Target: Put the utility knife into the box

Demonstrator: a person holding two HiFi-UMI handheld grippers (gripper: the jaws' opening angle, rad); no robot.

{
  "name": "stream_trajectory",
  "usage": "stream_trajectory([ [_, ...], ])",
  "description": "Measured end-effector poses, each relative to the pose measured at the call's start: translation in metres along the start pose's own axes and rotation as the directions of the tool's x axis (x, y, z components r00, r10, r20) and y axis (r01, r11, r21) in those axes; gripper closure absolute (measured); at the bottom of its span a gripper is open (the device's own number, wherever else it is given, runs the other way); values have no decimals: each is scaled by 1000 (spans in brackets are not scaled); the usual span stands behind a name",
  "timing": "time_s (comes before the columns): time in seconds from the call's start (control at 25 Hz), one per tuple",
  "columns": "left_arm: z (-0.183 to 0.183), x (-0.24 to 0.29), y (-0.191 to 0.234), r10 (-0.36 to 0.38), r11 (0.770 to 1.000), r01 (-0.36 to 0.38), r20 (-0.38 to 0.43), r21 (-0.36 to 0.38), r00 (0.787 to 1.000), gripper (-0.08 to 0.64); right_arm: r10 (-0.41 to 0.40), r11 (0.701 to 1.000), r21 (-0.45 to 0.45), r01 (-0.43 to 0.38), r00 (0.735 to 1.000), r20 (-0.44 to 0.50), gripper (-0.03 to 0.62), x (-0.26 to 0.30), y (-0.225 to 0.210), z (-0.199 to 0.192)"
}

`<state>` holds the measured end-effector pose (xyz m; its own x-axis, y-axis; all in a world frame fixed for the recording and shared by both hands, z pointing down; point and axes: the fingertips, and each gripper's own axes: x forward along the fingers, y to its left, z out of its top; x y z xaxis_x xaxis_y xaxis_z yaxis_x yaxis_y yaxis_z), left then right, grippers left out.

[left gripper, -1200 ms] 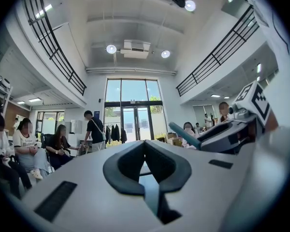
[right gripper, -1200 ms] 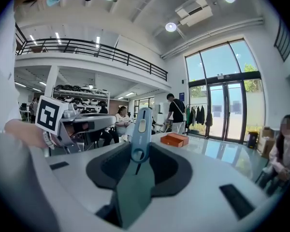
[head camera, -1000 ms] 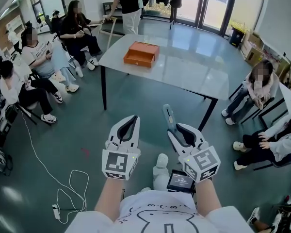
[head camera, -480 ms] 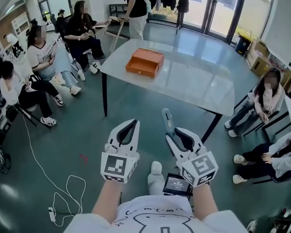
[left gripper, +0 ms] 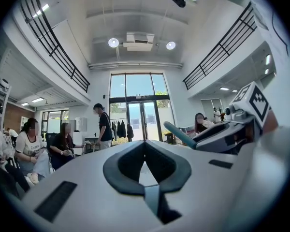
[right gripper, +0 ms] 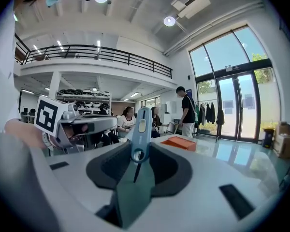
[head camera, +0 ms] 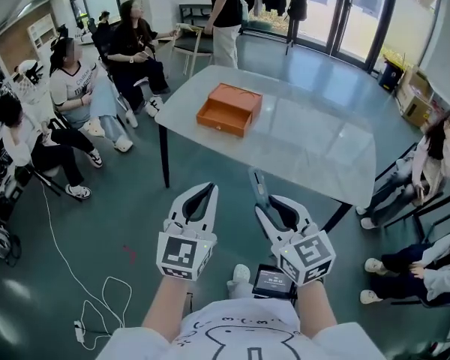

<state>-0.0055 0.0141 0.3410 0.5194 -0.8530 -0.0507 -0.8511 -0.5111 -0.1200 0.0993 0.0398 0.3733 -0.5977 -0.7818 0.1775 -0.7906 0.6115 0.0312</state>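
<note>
The left tool [head camera: 208, 190] is held out over the floor [head camera: 120, 208], short of the surface [head camera: 322, 145]. Its jaw tips are together and nothing is between them; the left gripper view shows only the dark pads [left gripper: 123, 164] meeting at the front. The right tool [head camera: 262, 203] is just beside it and is clamped on the utility knife [head camera: 259, 184]. The knife's blue-grey body sticks out forward past the jaw tips, and in the right gripper view it stands upright in the middle between the pads.

The orange box [head camera: 229, 109] sits open on the surface, near its left edge and toward the near left corner, well apart from both tools. The rest of the pale surface is bare.

People sit on chairs along the left and right sides of the surface, and one person stands beyond its far edge. A white cable [head camera: 66, 265] lies looped on the floor at the left.
</note>
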Motion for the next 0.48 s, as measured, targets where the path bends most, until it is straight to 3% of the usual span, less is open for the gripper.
stream_trajectory([
  [0.48,-3,110,41,85,996,-84,-19,13,996,545,81,997,0,-81,997,-13,462,78,-89,18],
])
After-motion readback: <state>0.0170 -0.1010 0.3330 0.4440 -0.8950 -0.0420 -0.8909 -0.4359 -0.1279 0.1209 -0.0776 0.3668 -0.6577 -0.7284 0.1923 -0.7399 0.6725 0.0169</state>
